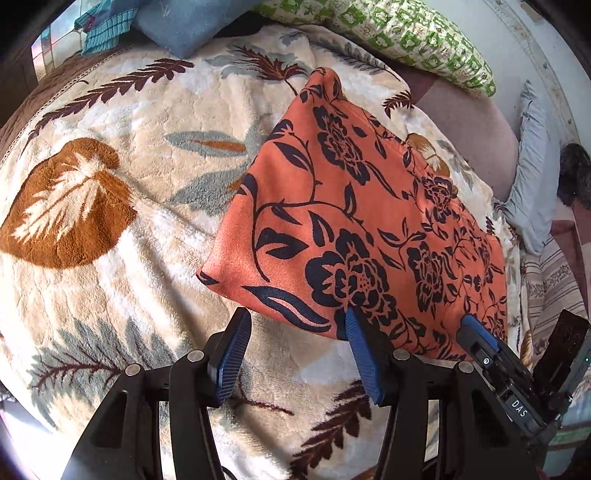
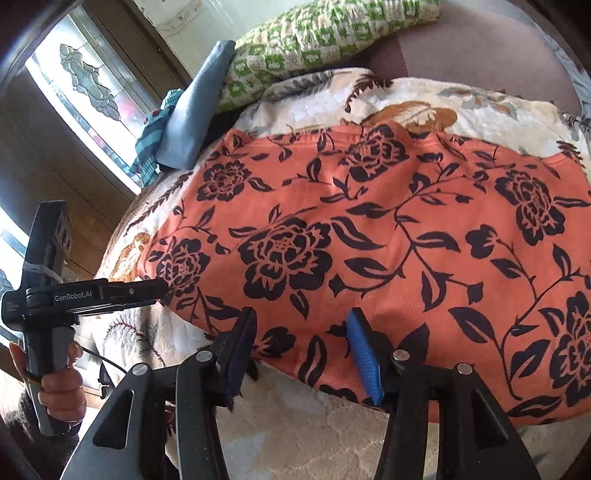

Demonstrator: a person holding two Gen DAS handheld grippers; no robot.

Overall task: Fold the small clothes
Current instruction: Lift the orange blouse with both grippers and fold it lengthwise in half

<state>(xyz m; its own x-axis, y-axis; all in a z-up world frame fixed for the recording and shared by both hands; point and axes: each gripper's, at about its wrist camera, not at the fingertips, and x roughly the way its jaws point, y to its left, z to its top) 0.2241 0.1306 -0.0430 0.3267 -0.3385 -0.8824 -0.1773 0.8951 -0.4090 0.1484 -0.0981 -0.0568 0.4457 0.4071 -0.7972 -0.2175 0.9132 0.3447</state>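
Across nearly the whole left wrist view spreads a plush fleece blanket (image 1: 122,236), cream with large brown, rust and grey-green leaves, its pile deep and soft. On it, right of centre, lies the orange garment (image 1: 354,229), a folded piece of thin smooth cloth printed with dark navy roses and trailing vines. Its long axis runs from the lower right of that frame up to a raised, pinched corner near the upper centre; in the right wrist view it stretches broadly from left to right across the middle, with a stitched hem along its far edge.

Along the top of the left wrist view rests a green-and-white quilted pillow (image 1: 402,40), beside a folded blue cloth (image 1: 184,22) and a teal ribbed piece (image 1: 103,33) at upper left.

At bottom centre of the left wrist view, the left tongs (image 1: 295,328) stand wide apart, their ribbed blue pads holding nothing; the right-hand pad touches the garment's near edge. The right tongs (image 2: 301,332) likewise gape wide at bottom centre of their view, gripping nothing, with the garment's near edge lying between and beneath the pads.

One gripper body reads "GenRobot.AI", the other "DAS".
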